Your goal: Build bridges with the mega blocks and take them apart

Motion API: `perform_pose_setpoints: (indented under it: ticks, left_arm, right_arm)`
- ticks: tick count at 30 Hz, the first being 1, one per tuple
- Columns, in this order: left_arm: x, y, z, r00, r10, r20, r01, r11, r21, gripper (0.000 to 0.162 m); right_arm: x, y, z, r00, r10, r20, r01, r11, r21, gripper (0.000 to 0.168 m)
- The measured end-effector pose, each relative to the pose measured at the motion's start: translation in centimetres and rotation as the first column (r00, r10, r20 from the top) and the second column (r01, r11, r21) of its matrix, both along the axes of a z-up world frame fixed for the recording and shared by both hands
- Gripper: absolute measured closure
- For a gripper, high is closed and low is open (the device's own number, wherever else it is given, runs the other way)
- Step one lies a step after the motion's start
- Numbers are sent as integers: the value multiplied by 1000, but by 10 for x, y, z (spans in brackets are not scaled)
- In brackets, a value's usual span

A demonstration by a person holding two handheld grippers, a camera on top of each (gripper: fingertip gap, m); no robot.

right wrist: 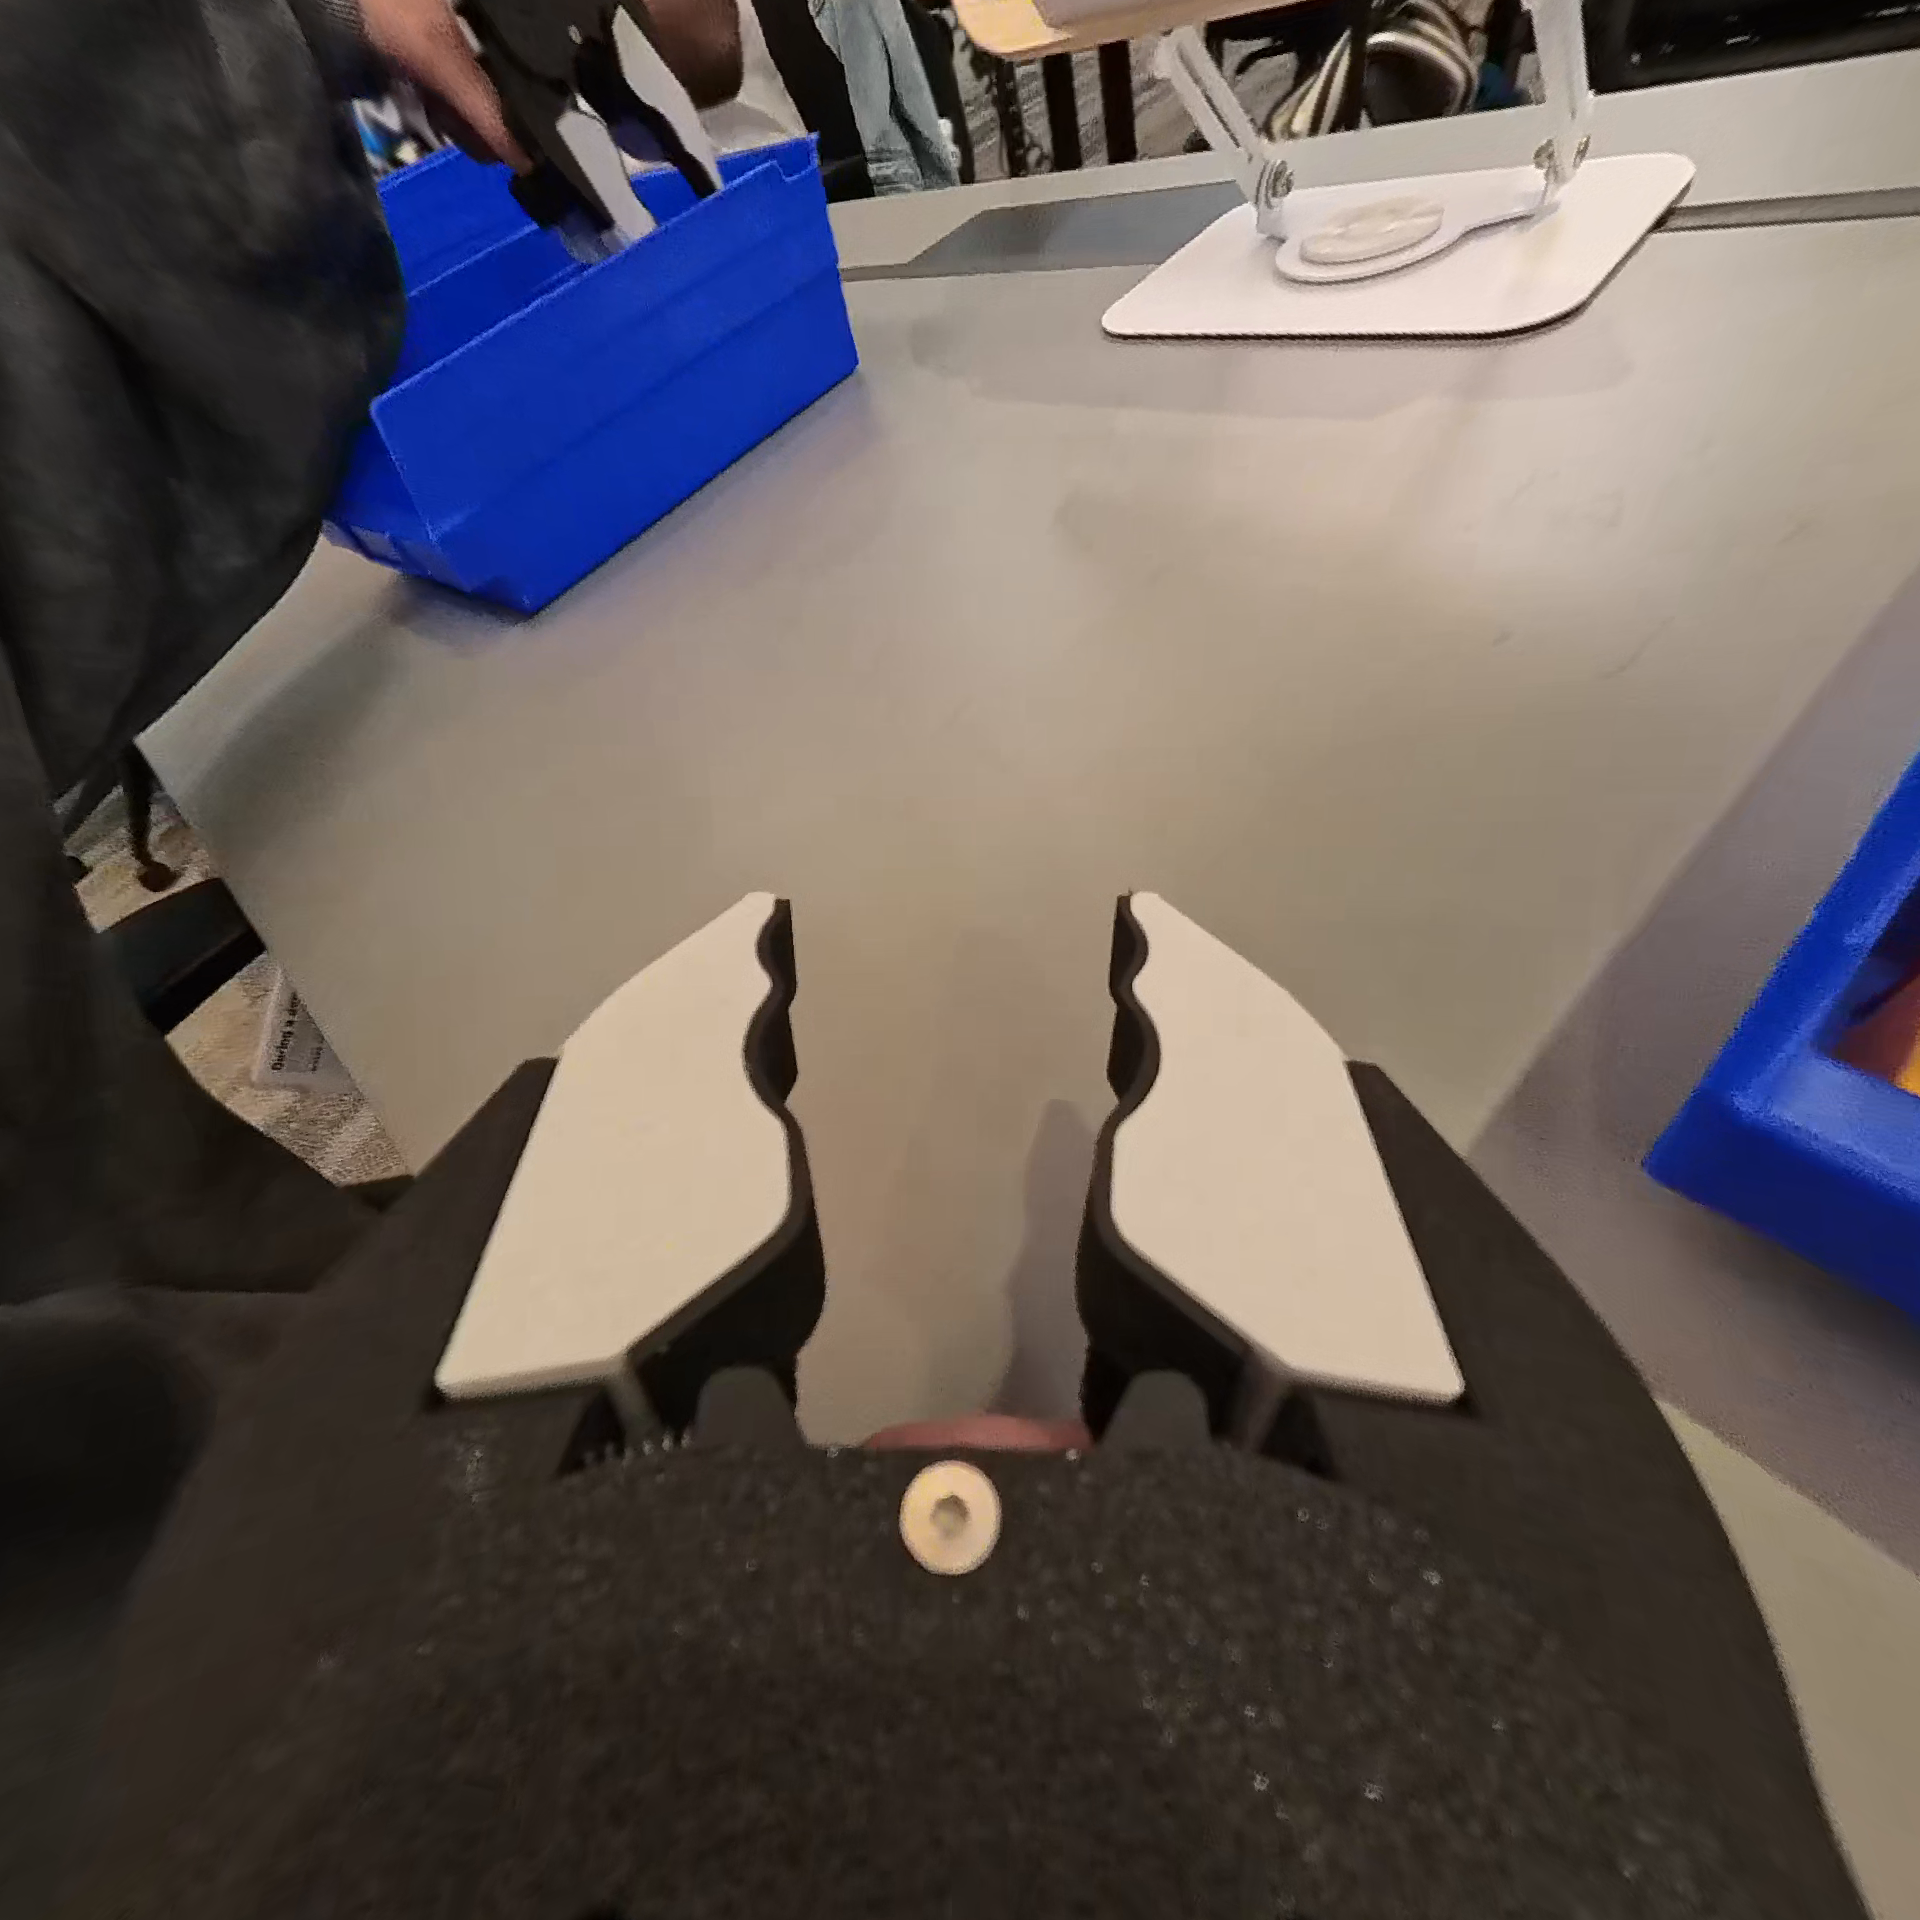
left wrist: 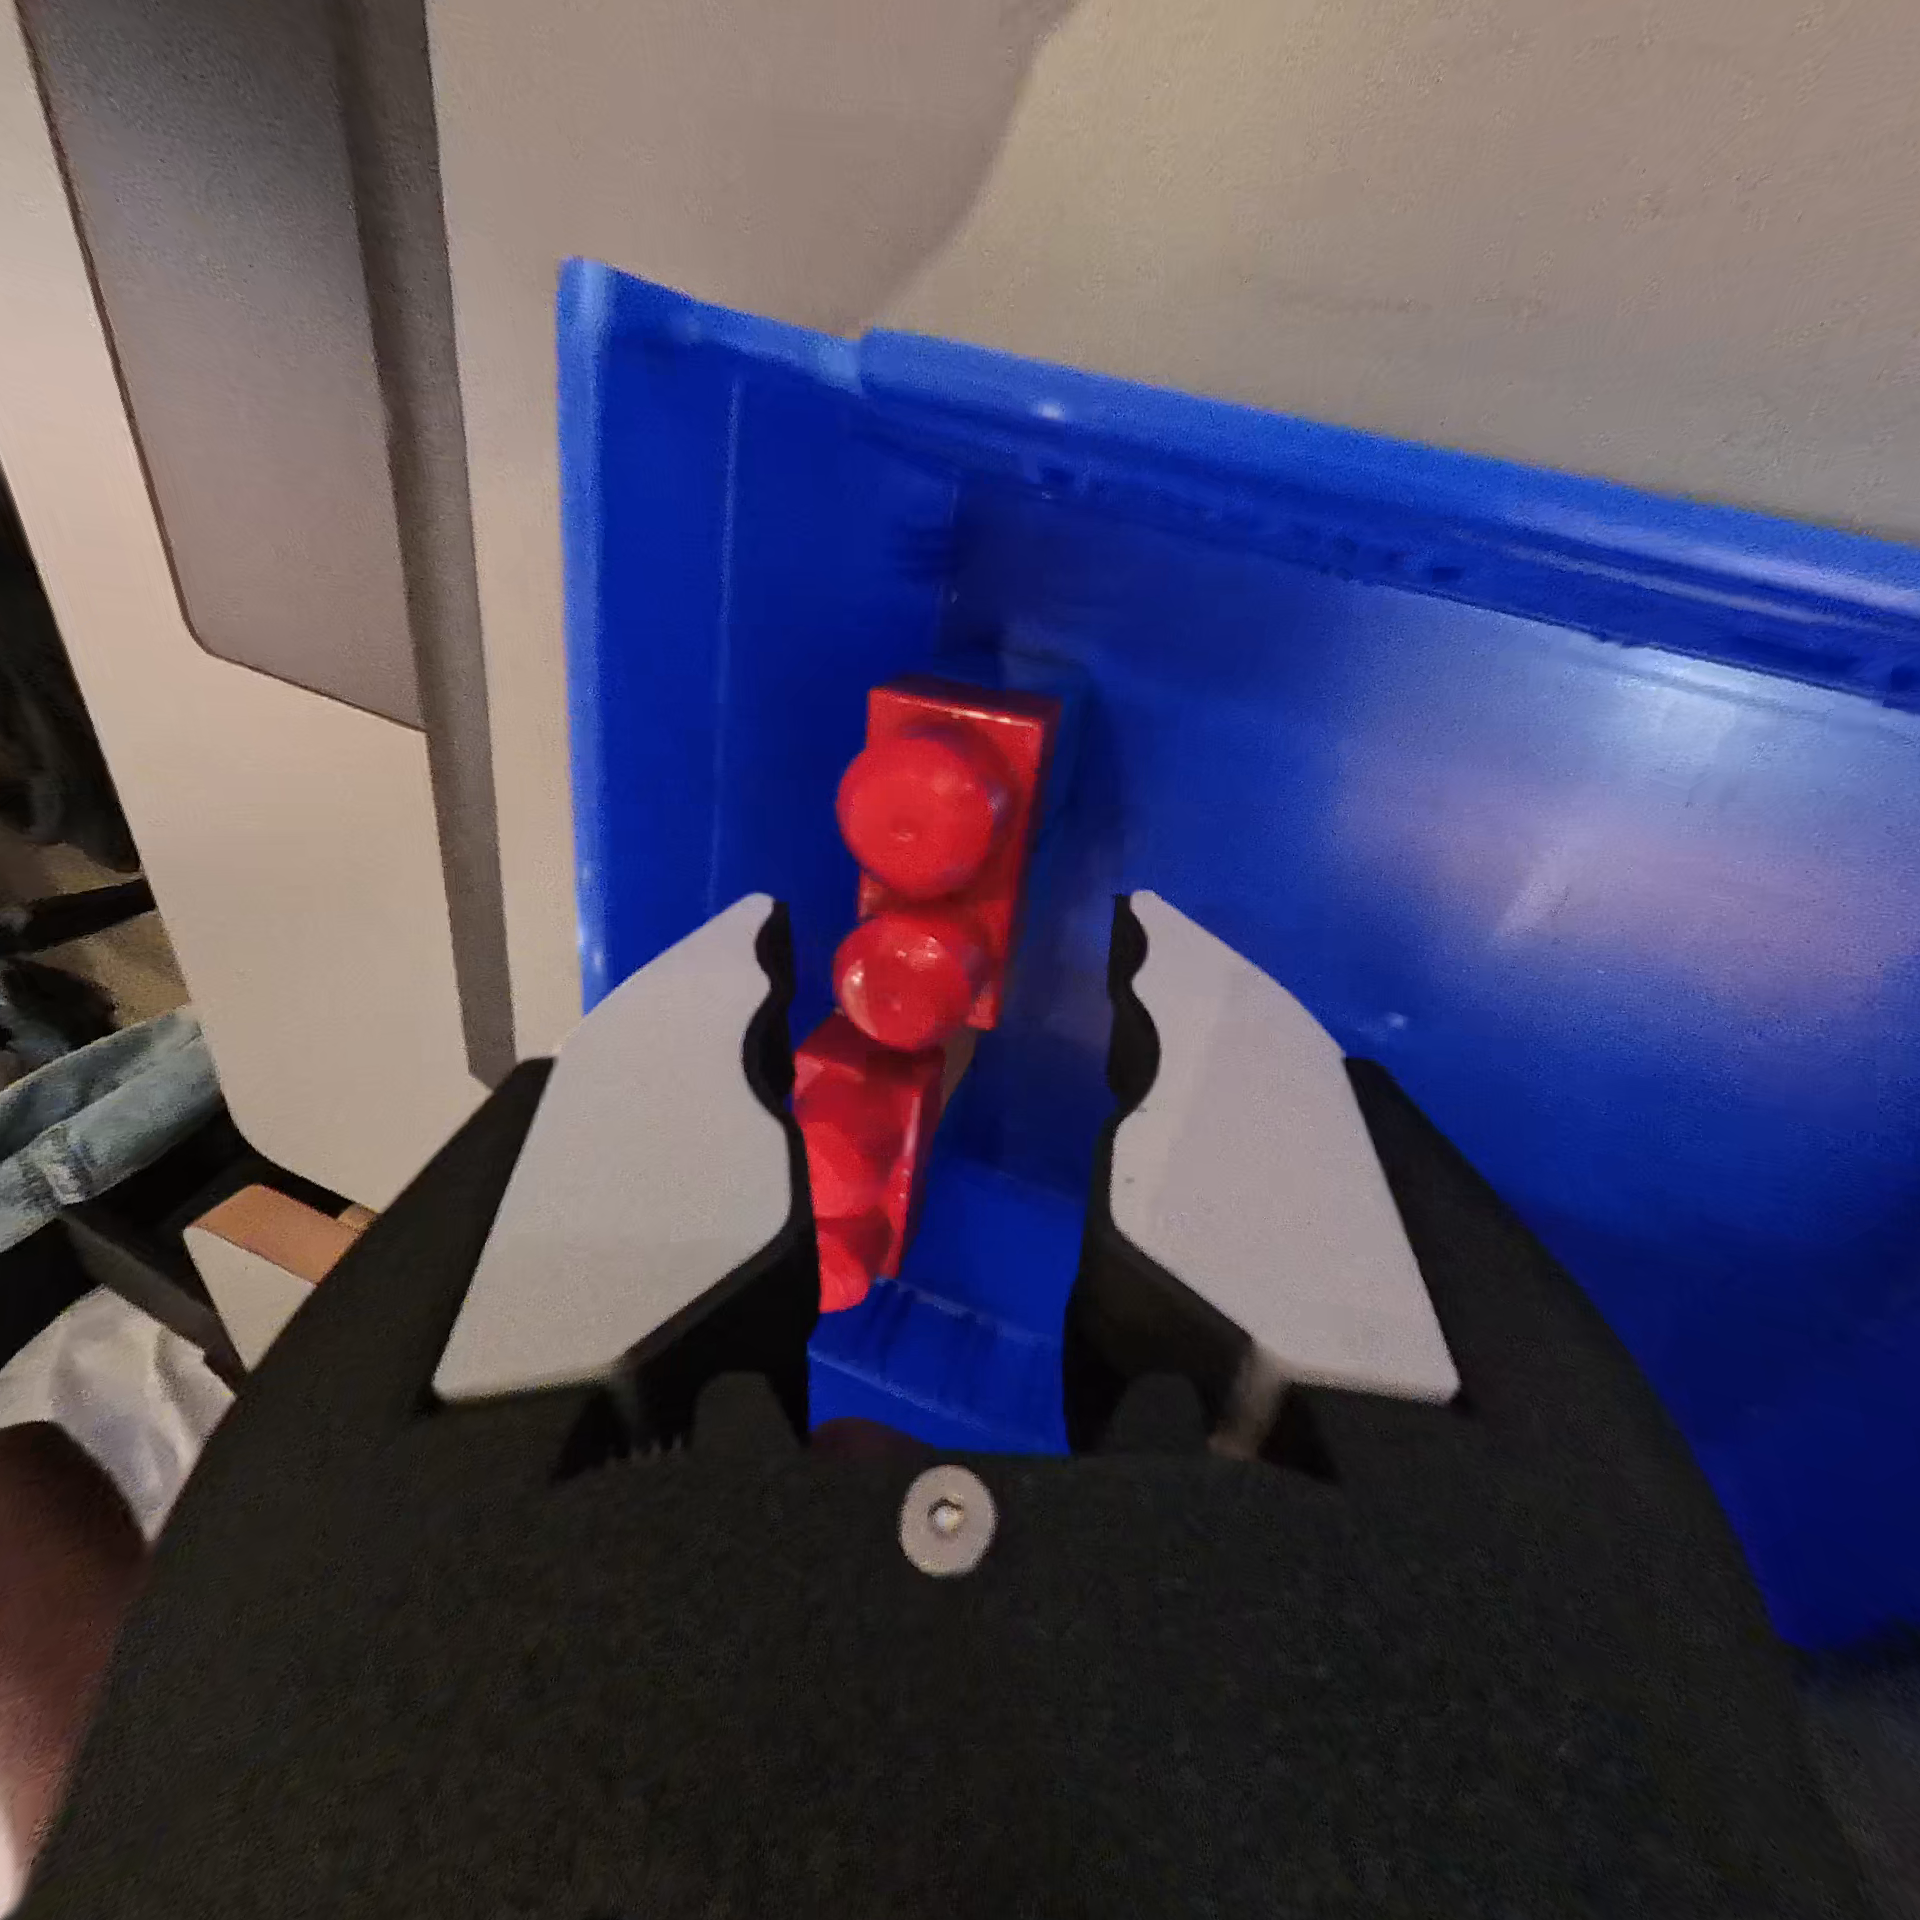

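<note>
While the left gripper [left wrist: 951, 935] reaches down into a blue bin [left wrist: 1403, 831], its two fingers stand spread apart with nothing pinched between them. Two red mega blocks lie in the bin's corner, straight ahead of this gripper. One red block [left wrist: 951, 821], farther from the gripper, shows two round studs facing the camera. A second red block [left wrist: 862, 1164] lies nearer, close against the inner edge of the left finger [left wrist: 644, 1164]; whether it touches that finger cannot be told. Beyond the bin lies a pale grey desk [left wrist: 1351, 156].

From the right wrist view, the right gripper [right wrist: 951, 935] hovers above the bare grey desk [right wrist: 1143, 623], its two fingers also spread wide and holding nothing. Far ahead and to its left sits the same blue bin [right wrist: 613, 416], with the left gripper [right wrist: 644, 197] dipping into it from above. A second blue bin [right wrist: 1787, 1122] shows at the right gripper's right side, cut off by the frame edge, with something orange and yellow inside that is too cropped to identify. One white stand [right wrist: 1403, 249] with a flat base rests on the desk far ahead and to the right. A dark sleeve [right wrist: 156, 416] fills the left edge.
</note>
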State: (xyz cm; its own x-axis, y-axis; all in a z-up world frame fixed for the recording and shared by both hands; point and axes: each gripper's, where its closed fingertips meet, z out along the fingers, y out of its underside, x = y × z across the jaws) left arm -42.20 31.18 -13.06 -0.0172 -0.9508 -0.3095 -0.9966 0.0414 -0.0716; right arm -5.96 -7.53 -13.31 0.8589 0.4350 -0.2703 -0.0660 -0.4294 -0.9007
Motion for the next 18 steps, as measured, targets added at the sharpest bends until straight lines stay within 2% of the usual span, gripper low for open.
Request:
perform_pose_setpoints:
  ticks: [11, 14, 18]
  left_arm:
    - [-1, 3, -25, 998, 20, -55, -28, 989, -144, 125]
    - [4, -7, -18, 998, 62, -23, -66, 976, -207, 125]
    - [1, -14, 12, 989, 150, 15, -146, 978, -152, 125]
  right_arm:
    - [-13, 8, -2, 995, 79, -61, -81, 996, -36, 111]
    - [-13, 6, -1, 995, 82, -56, -84, 996, -35, 112]
    - [-17, 3, 4, 995, 94, -33, -95, 995, -19, 112]
